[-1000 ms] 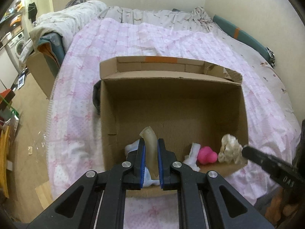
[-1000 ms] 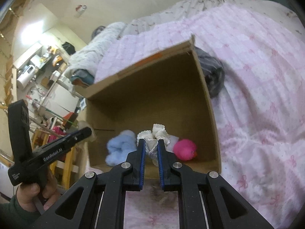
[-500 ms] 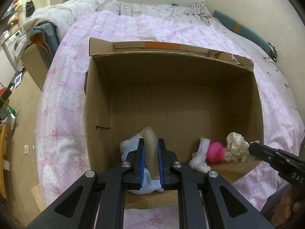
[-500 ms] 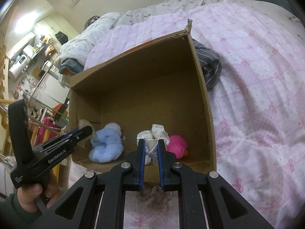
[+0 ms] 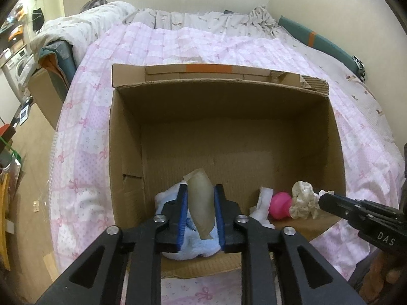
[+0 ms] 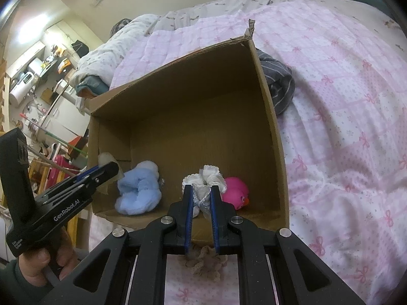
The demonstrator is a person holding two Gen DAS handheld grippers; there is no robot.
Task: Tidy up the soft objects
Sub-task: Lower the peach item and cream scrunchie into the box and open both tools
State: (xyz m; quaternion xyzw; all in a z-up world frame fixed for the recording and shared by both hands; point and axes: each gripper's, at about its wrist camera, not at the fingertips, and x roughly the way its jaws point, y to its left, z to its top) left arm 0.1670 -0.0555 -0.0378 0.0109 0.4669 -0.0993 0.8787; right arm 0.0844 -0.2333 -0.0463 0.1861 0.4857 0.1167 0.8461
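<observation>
An open cardboard box (image 5: 126, 152) (image 6: 269, 132) lies on the pink quilt. Inside are a light blue plush (image 5: 193, 250) (image 6: 138, 190), a pink rubber toy (image 5: 279, 203) (image 6: 237, 189) and a white frilly item (image 5: 263, 202) (image 6: 212, 174). My left gripper (image 5: 200, 190) (image 6: 113, 169) hangs over the blue plush, shut on an upright beige foam piece (image 5: 201, 206). My right gripper (image 6: 201, 190) (image 5: 321, 200) is at the box's near right corner, shut on a cream lace scrunchie (image 5: 302, 199) (image 6: 203, 263).
The pink quilt (image 5: 203, 45) covers the bed around the box. A grey striped garment (image 6: 278, 89) lies against the box's outer wall. A hand (image 6: 38, 261) holds the left gripper. Another box (image 5: 43, 94) and floor clutter lie to the left, off the bed.
Both grippers have come closer to the box with their items. The left jaws have parted a little around the foam piece. The right jaws have not changed.
</observation>
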